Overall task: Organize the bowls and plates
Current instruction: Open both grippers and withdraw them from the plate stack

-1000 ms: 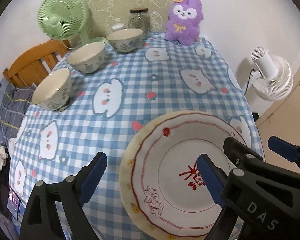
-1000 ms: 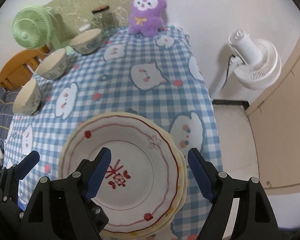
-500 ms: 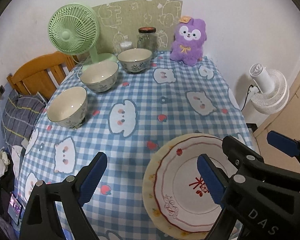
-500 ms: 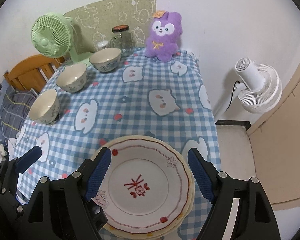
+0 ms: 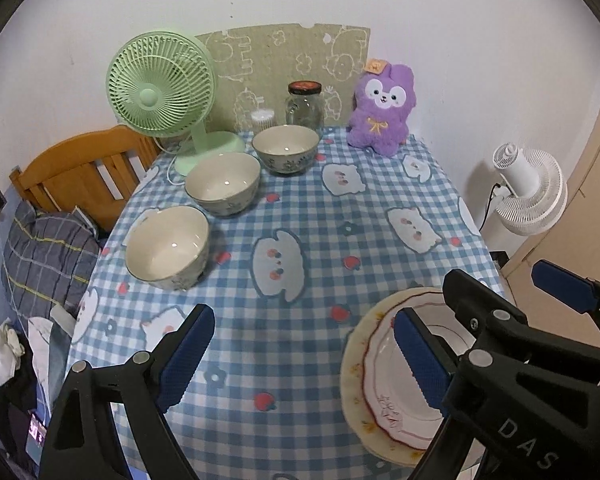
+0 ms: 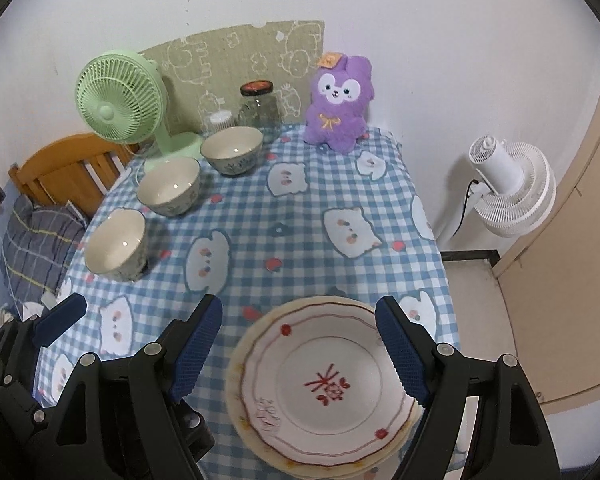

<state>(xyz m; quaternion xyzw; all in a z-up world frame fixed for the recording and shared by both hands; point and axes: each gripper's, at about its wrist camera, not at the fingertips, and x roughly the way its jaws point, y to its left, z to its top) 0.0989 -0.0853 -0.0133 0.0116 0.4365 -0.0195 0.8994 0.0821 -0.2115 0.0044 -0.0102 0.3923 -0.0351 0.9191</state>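
A stack of plates [image 6: 324, 388], the top one white with red rings and a red flower mark, lies at the near right corner of the checked tablecloth [image 6: 292, 216]; the same stack [image 5: 384, 384] shows in the left wrist view. Three cream bowls stand apart in a row up the left side: a near bowl [image 5: 166, 248], a middle bowl [image 5: 223, 182] and a far bowl [image 5: 286, 148]. My right gripper [image 6: 300, 348] hangs open above the plates, holding nothing. My left gripper [image 5: 304, 356] is open over bare cloth left of the plates, also with nothing in it.
At the table's back stand a green desk fan [image 5: 162, 88], a glass jar [image 5: 305, 106] and a purple plush toy [image 5: 382, 110]. A white floor fan [image 6: 508, 190] stands to the right, off the table. A wooden chair [image 5: 80, 172] with cloth on it is at the left.
Both grippers have risen and drawn back from the table, so the plates look smaller and more of the table shows. Both stay open. No dish has moved.
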